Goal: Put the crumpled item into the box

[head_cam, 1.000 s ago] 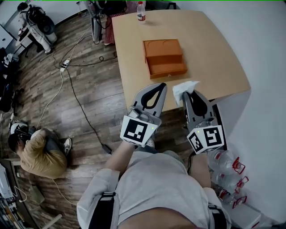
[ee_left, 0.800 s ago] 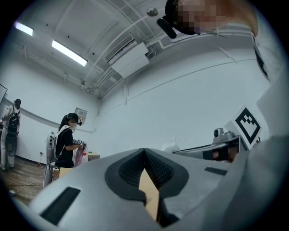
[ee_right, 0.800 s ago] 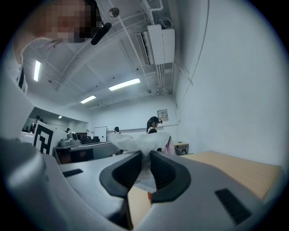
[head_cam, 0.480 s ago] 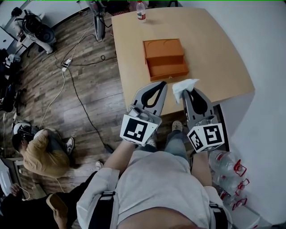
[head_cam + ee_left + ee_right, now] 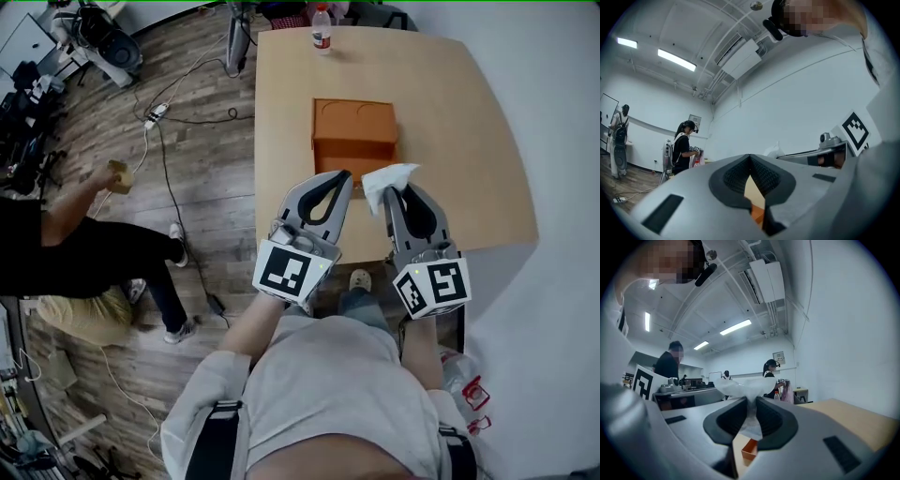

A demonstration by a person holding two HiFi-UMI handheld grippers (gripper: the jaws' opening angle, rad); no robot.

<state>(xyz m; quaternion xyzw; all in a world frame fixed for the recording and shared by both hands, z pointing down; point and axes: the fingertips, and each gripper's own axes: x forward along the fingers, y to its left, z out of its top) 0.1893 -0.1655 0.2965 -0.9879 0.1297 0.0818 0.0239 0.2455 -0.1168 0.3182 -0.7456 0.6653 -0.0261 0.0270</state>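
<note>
The crumpled white tissue (image 5: 386, 180) was pinched tight in the right gripper (image 5: 397, 190), mid-frame in the head view just below the orange box (image 5: 354, 136), so not in it yet. The left gripper (image 5: 341, 176) was closed up with nothing in it right beside it. Both were over the near edge of the worktop (image 5: 459, 112), and a bottle (image 5: 322, 28) stood at the top of the frame.
</note>
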